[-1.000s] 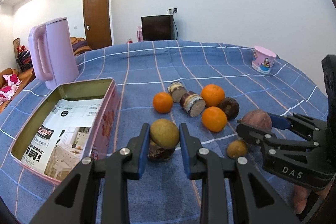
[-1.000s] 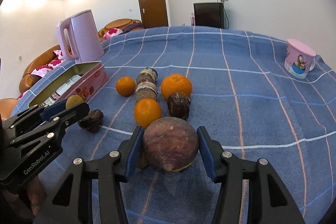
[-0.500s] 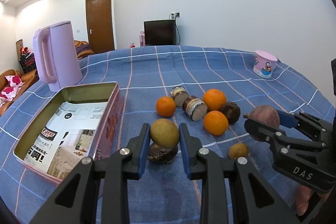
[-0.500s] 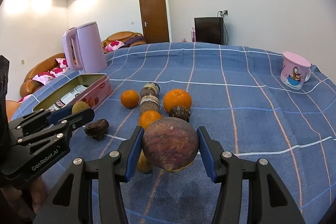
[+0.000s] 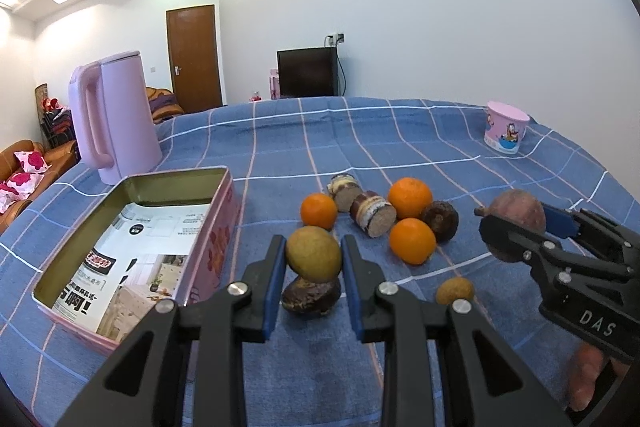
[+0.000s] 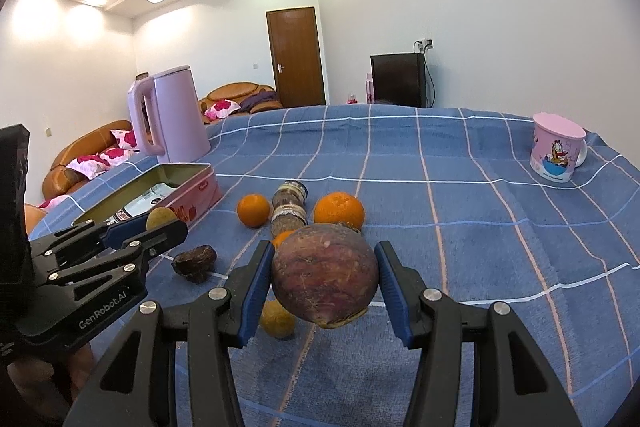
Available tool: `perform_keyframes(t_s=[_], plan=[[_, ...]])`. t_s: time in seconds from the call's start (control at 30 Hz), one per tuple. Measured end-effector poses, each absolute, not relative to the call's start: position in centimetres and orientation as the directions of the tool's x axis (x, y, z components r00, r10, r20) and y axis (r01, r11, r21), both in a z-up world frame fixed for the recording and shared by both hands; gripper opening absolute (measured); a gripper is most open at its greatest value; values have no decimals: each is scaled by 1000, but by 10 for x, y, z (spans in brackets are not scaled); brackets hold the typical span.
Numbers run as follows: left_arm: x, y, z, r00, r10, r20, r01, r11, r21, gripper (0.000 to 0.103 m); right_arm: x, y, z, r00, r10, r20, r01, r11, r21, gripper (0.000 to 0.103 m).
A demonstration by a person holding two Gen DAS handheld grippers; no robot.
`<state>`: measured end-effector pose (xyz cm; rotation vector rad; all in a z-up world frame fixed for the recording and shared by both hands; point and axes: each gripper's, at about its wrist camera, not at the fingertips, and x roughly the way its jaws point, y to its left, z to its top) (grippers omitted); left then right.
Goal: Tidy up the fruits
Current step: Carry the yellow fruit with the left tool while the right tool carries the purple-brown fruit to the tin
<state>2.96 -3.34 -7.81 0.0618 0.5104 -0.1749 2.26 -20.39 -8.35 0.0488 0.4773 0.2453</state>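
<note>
The left gripper (image 5: 313,259) squeezes a small green-brown fruit (image 5: 313,253) between its blue pads, held up above a dark wrinkly fruit (image 5: 311,297) on the blue checked cloth (image 5: 360,147). The right gripper (image 6: 325,281) is part way open and clamps a big round purple-red fruit (image 6: 325,278), lifted off the cloth.

At 10 o'clock from the left gripper sits the open pink tin (image 5: 212,227), its near wall just beside the held fruit. Inside lies a printed paper (image 5: 132,259) with writing too small to read.

From 12 to 2 o'clock lie three oranges (image 5: 412,240) and two cut brown stalk pieces (image 5: 372,213), bunched close. A small yellow fruit (image 5: 455,290) sits alone nearer. The far cloth is wide open up to the pink kettle (image 5: 116,119) and the cartoon cup (image 5: 505,127) by the far right edge.

The grippers read "DAS" and "GenRobot.AI".
</note>
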Motion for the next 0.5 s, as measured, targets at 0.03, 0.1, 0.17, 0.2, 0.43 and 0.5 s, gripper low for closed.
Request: perform_keyframes(t_s=[0.03, 0.1, 0.17, 0.2, 0.43, 0.5], plan=[[29, -33, -78, 859, -151, -488, 182, 983, 16, 29, 22, -204, -83, 862, 246, -444, -223, 969, 104, 53], [28, -34, -78, 862, -150, -483, 182, 983, 18, 29, 21, -205, -82, 866, 248, -434, -225, 969, 106, 53], [28, -34, -77, 865, -148, -479, 180, 983, 21, 29, 19, -206, -82, 870, 250, -425, -226, 968, 107, 53], [28, -34, -77, 867, -147, -476, 179, 984, 22, 29, 18, -206, -82, 871, 251, -422, -227, 968, 108, 53], [24, -34, -76, 877, -145, -457, 178, 984, 30, 29, 15, -207, -80, 879, 258, -400, -233, 966, 111, 53], [23, -33, -75, 881, -144, -451, 177, 984, 31, 29, 14, -208, -80, 882, 260, -393, -234, 966, 113, 53]])
